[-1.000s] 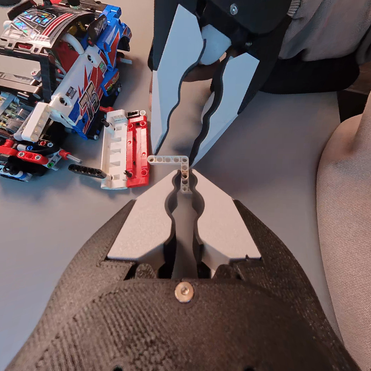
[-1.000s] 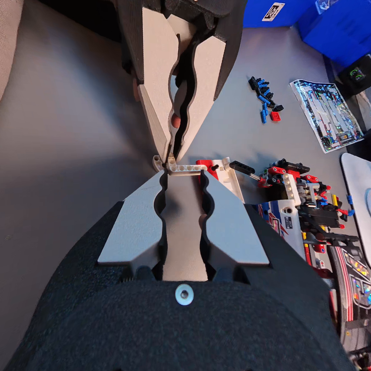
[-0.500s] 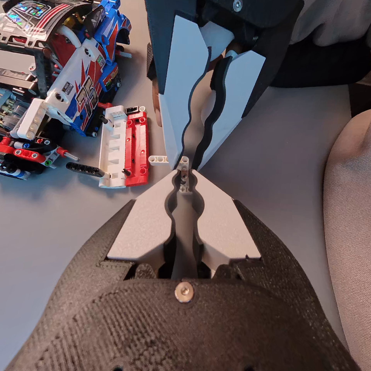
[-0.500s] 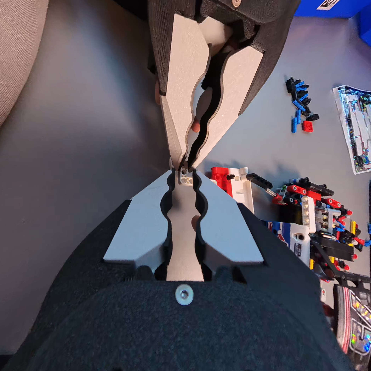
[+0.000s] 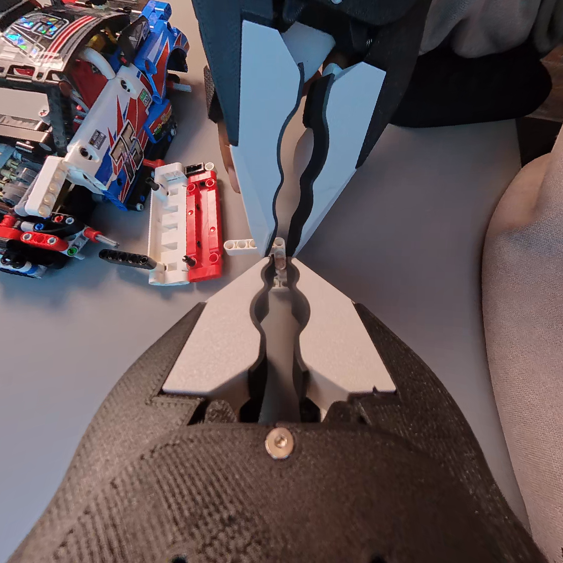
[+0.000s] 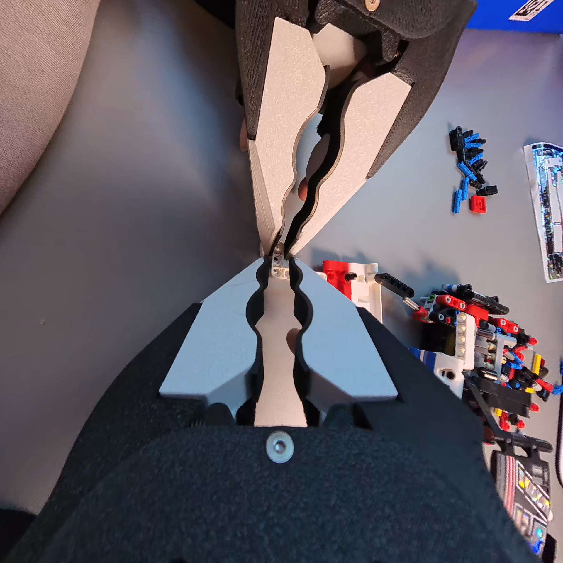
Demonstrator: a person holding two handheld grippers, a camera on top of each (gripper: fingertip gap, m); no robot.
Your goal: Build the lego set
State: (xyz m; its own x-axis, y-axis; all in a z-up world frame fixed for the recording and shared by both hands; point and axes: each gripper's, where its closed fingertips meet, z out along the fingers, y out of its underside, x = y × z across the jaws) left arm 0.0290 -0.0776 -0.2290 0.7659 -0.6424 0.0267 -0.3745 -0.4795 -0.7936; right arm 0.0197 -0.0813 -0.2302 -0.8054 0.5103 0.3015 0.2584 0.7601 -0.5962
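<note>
A white L-shaped lego beam is held just above the grey table between both grippers, which meet tip to tip. My left gripper is shut on its short arm, which has a dark pin in one hole. My right gripper comes in from the far side and is shut on the long arm near the corner. The long arm's free end sticks out to the left. In the right wrist view the beam sits between my right gripper's tips, with the left gripper opposite.
A red and white panel assembly with a black beam lies left of the grippers. Beyond it stands the blue, white and red car model. Blue and black pins, a red piece and a sticker sheet lie farther off. A person's sleeve borders the table. My left and right fingertips are right by each other. The red piece is about 20 cm from my right fingertips.
My right gripper has moved onto the beam's long arm and closed on it; a second ago it was open at the beam. The left gripper keeps its hold on the short arm.
</note>
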